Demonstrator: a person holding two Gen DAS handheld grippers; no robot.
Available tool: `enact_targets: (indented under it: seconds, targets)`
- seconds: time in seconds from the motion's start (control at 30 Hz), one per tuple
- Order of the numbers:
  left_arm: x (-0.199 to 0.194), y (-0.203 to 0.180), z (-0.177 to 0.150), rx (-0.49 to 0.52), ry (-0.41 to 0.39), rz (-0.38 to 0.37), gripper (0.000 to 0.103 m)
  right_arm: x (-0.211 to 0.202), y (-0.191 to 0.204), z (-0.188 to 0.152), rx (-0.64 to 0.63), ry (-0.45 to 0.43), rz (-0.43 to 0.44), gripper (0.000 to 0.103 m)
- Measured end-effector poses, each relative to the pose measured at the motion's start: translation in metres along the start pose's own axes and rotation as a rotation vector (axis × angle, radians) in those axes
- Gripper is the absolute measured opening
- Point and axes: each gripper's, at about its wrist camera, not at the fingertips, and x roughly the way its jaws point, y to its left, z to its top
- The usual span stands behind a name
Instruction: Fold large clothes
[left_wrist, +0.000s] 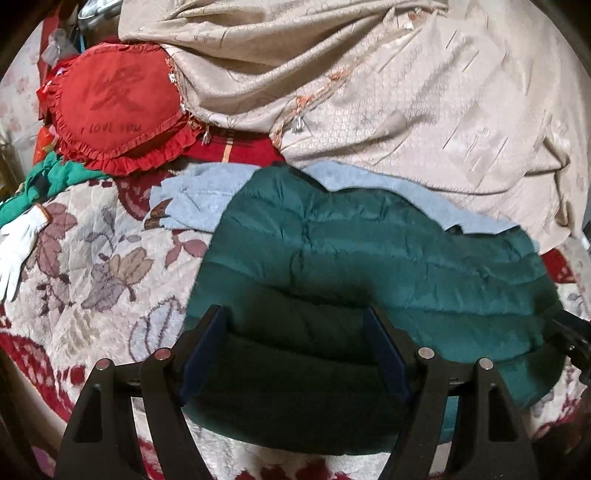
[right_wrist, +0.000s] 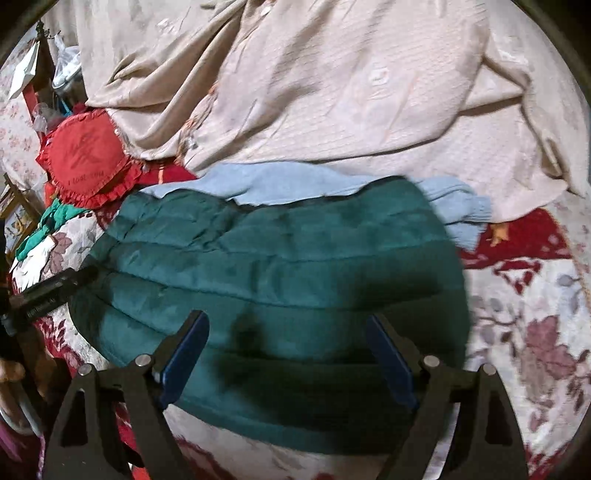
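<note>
The left claw (left_wrist: 295, 350) stands wide, holding nothing, both fingers over the near part of the green quilted jacket (left_wrist: 369, 266). The right claw (right_wrist: 288, 354) is equally wide and unloaded above the same jacket (right_wrist: 277, 266), which lies flat on the flowered bedspread (left_wrist: 92, 266). Just beyond the jacket, partly under its far edge, lies a light blue garment (left_wrist: 199, 199). Farther left sits a red frilled cushion (left_wrist: 118, 107); beyond all, a beige cloth (left_wrist: 406, 85) is heaped.
</note>
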Motion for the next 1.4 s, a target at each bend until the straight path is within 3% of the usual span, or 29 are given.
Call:
enact_targets:
  seconds: [0.17, 0.33, 0.43, 0.7, 0.8, 0.93, 1.4]
  targets:
    - [0.008, -0.006, -0.008, 0.014, -0.012, 0.034, 0.060, 0.040, 0.013, -0.007, -0.011, 0.033, -0.032, 0.090]
    - [0.018, -0.009, -0.012, 0.016, 0.000, 0.041, 0.060, 0.059, 0.020, -0.016, -0.021, 0.008, -0.060, 0.103]
    - [0.022, -0.010, -0.014, 0.015, -0.002, 0.047, 0.060, 0.065, 0.028, -0.018, -0.057, 0.002, -0.096, 0.103]
    - [0.026, -0.011, -0.016, 0.012, 0.000, 0.045, 0.062, 0.069, 0.026, -0.016, -0.036, -0.007, -0.090, 0.103]
    - [0.025, -0.008, -0.015, 0.000, 0.019, 0.026, 0.062, 0.065, 0.026, -0.012, -0.038, 0.032, -0.080, 0.103]
    - [0.016, -0.007, -0.017, -0.007, 0.009, 0.012, 0.062, 0.046, 0.024, -0.013, -0.013, 0.012, -0.072, 0.103]
    - [-0.038, -0.030, -0.025, 0.015, -0.138, 0.025, 0.062, -0.006, 0.011, -0.036, 0.107, -0.063, -0.106, 0.103]
